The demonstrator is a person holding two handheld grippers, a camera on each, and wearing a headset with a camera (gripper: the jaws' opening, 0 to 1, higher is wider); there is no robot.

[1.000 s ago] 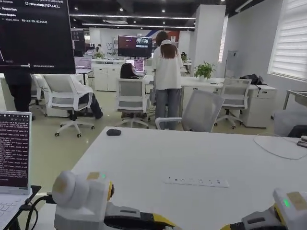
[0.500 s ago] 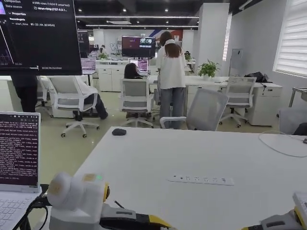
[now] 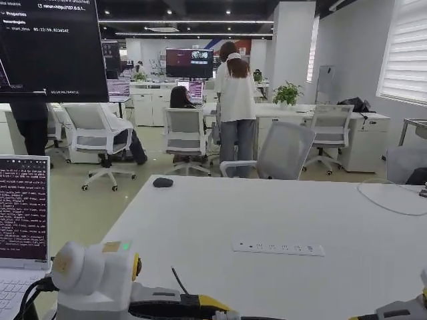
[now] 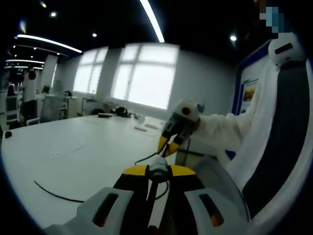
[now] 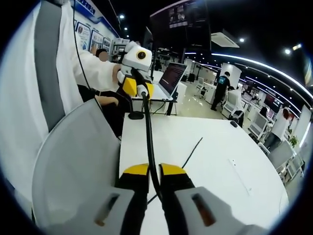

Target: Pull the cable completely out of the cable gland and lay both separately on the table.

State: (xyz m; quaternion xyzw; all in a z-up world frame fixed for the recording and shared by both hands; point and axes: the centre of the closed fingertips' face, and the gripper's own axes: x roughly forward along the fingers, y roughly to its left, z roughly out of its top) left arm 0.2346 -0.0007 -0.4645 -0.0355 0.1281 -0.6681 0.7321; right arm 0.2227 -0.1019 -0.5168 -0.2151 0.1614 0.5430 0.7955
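The cable gland (image 5: 143,91) is clamped in the left claw (image 4: 159,170) and the cable (image 5: 146,127) in the right claw (image 5: 153,170), both held above the surface (image 5: 210,161) edge. If gripped weakly, the cable could be lost during pulling.

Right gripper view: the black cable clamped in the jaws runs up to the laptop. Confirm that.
Wrong. The right gripper view shows the black cable clamped in the right gripper running up to the cable gland in the left gripper, not the laptop.

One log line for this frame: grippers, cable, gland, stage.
left gripper: shut on cable gland | right gripper: shut on cable | cable: stretched between them, tail on table | stage: not yet separated
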